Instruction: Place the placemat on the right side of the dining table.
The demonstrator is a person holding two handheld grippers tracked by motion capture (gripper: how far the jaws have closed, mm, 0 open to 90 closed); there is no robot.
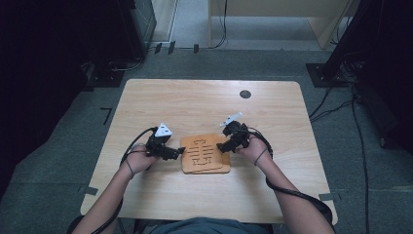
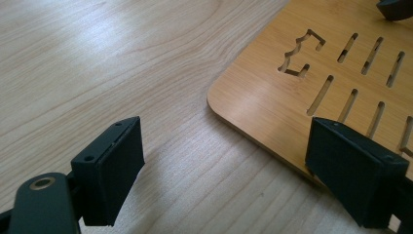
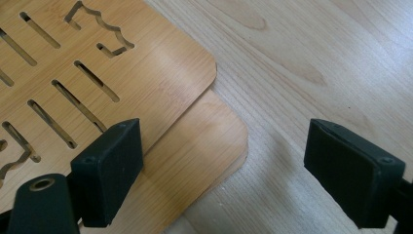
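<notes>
In the high view, the left tongs (image 1: 181, 151) are resting low at the centre-left of the frame, tips pointing at the left edge of the slotted bamboo board (image 1: 203, 151). In the left gripper view their jaws are standing wide apart with nothing between them: the left pad (image 2: 114, 168) is hovering over bare worktop (image 2: 122, 63) at the lower left of the frame, while the right pad is sitting at the lower right, over the board's (image 2: 272, 97) near edge.

The board itself is lying just below the middle of the high view, stacked on a plain bamboo board (image 1: 221, 169) that is peeking out along the bottom and right. The right gripper view is showing the offset clearly, the plain board's (image 3: 204, 151) rounded corner jutting past the slotted one (image 3: 146, 68) toward the frame's centre.

The right tongs (image 1: 220, 146) are meeting the stack's right edge in the high view, likewise gaping and empty, with one pad (image 3: 109, 168) over the slotted board at lower left.

Judging from this, the thin boards are lying flat, so a closing jaw is likely to skate over the top rather than bite an edge. A pinch from one side alone could slide the upper board off the lower, or catch both together.
</notes>
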